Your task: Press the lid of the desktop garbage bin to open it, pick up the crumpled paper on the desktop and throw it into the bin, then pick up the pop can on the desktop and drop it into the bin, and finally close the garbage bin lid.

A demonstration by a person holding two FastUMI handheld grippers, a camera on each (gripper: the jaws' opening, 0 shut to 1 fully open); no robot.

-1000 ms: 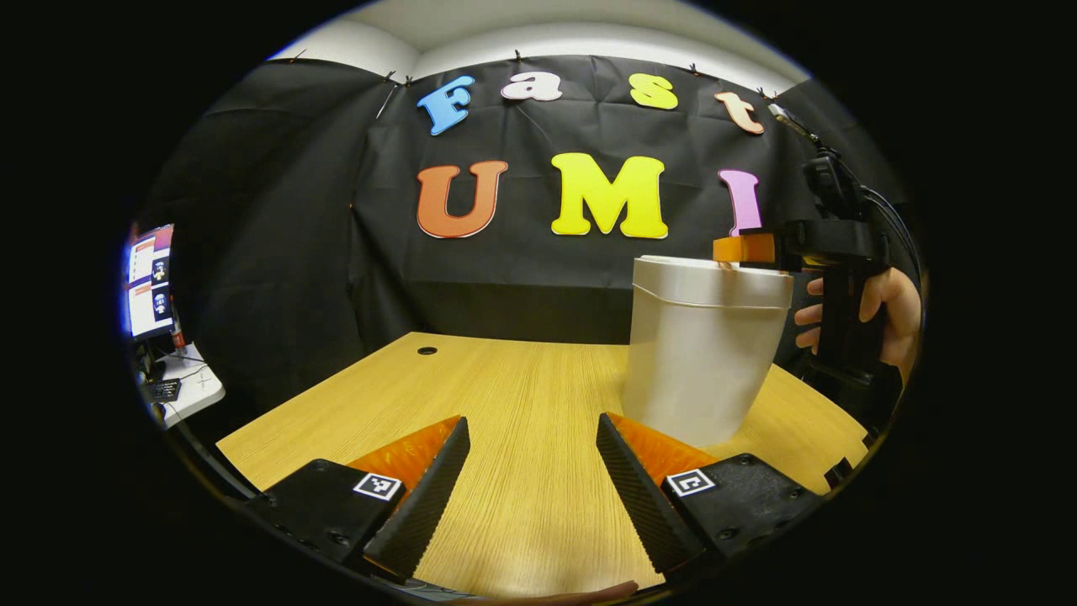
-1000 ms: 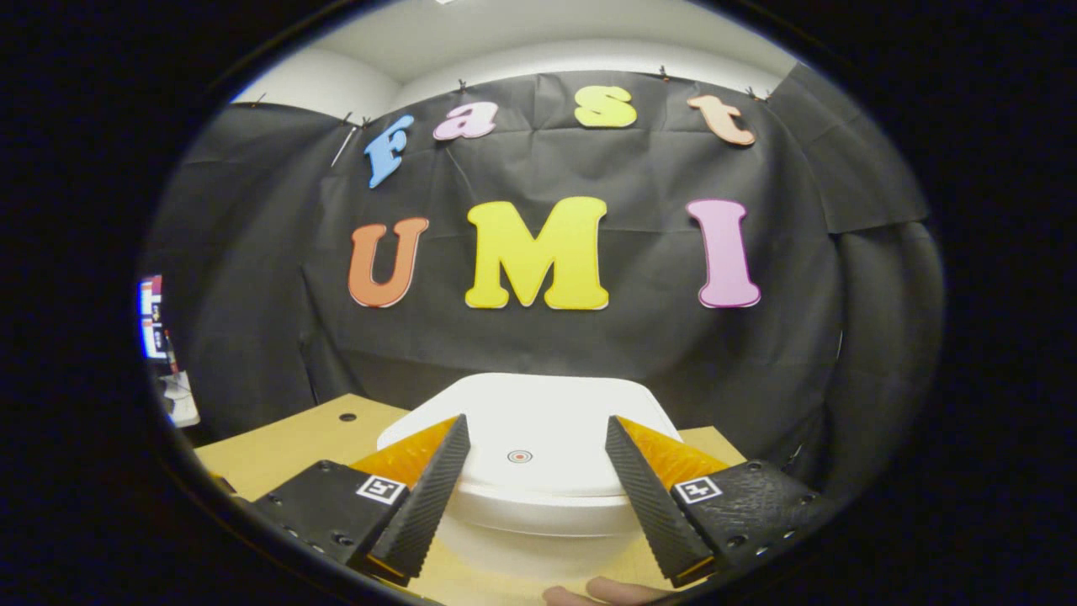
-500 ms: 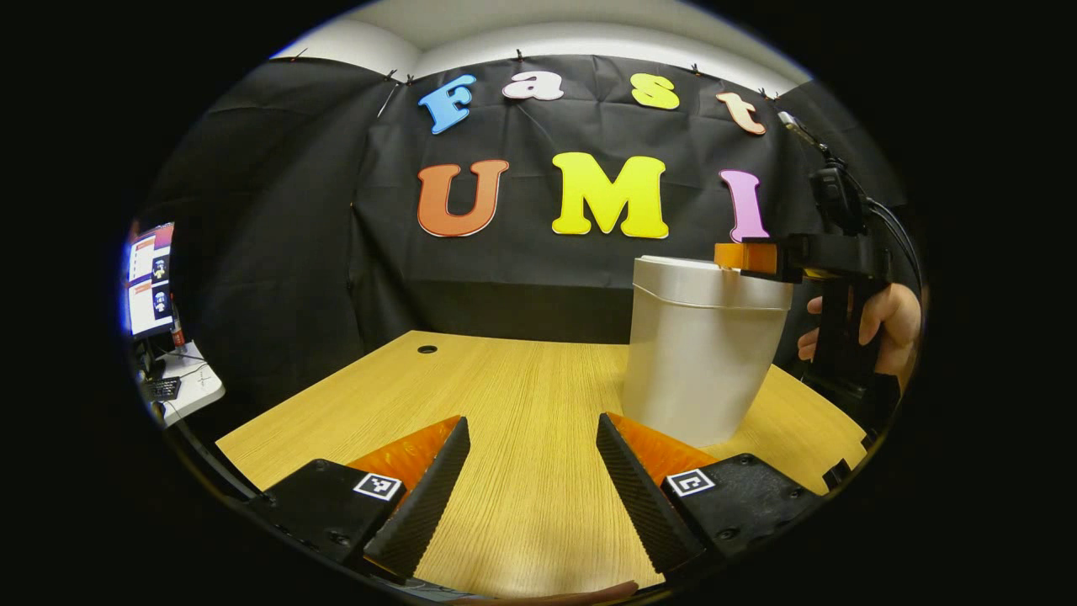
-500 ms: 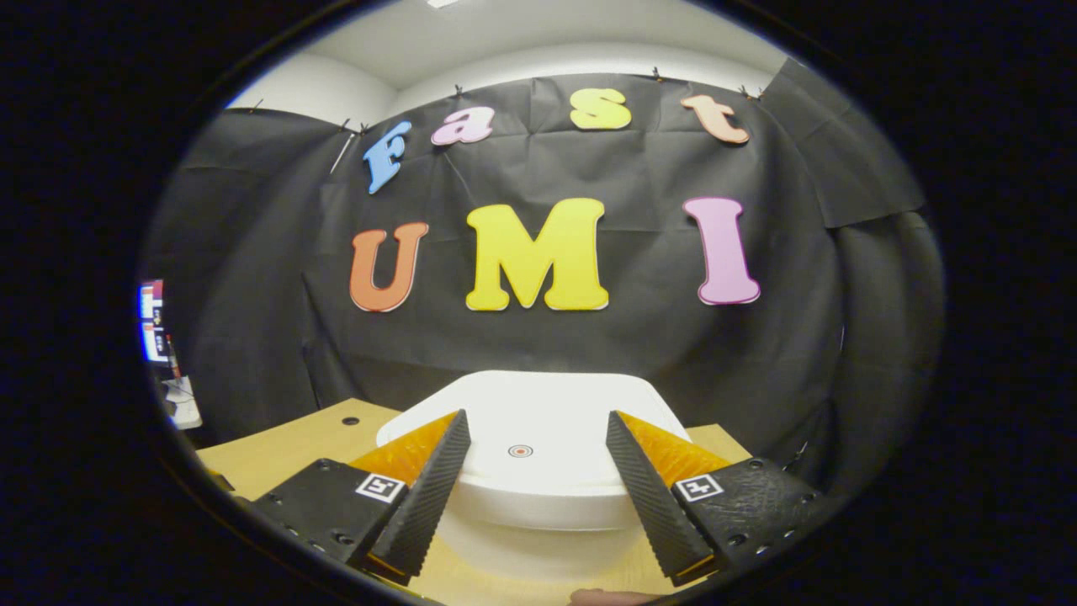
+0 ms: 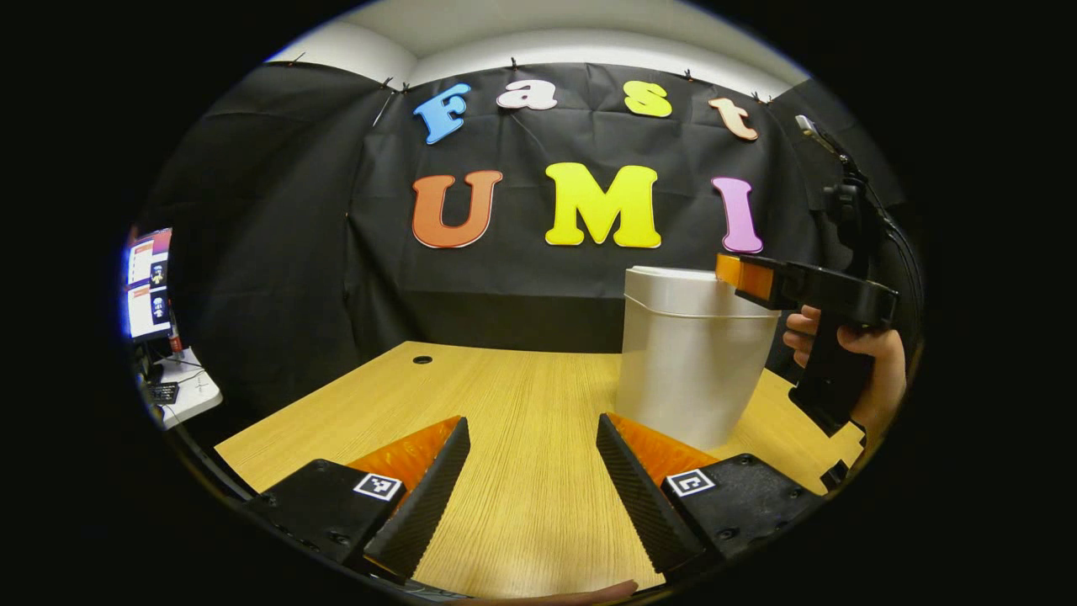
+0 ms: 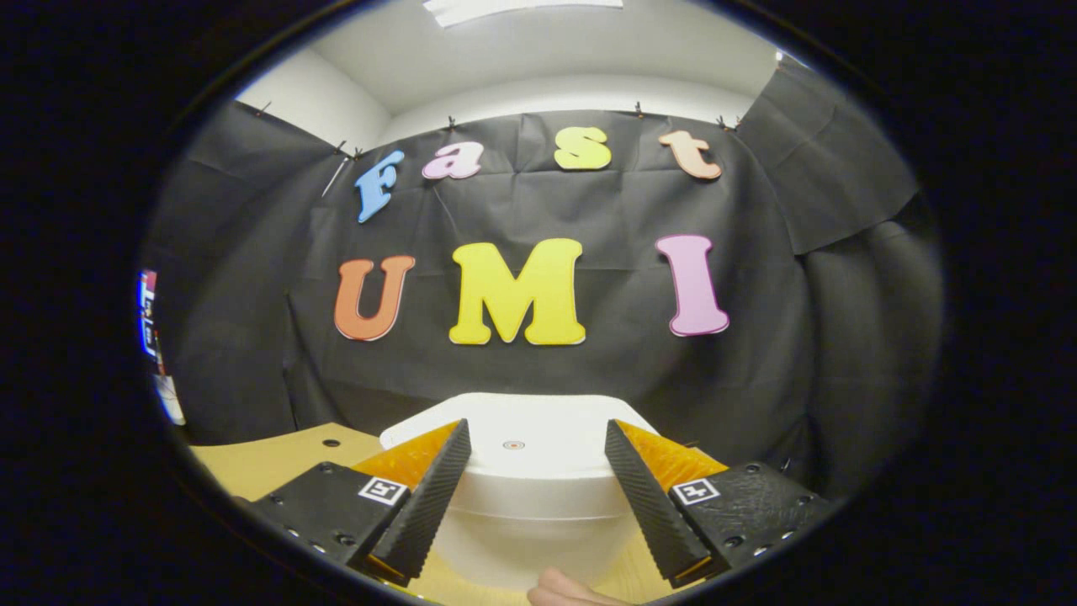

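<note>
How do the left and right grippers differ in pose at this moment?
The left gripper sits low over the bare wooden desktop, while the right gripper is raised at the closed lid of the white plastic garbage bin. The left points past the bin's side; the right tilts over its top edge. Both are open and hold nothing.

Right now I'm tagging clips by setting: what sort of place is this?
Probably an indoor recording booth rather than a home: black cloth wall pinned up behind a wooden desk, a white bin standing on it, and a monitor on a side table.
</note>
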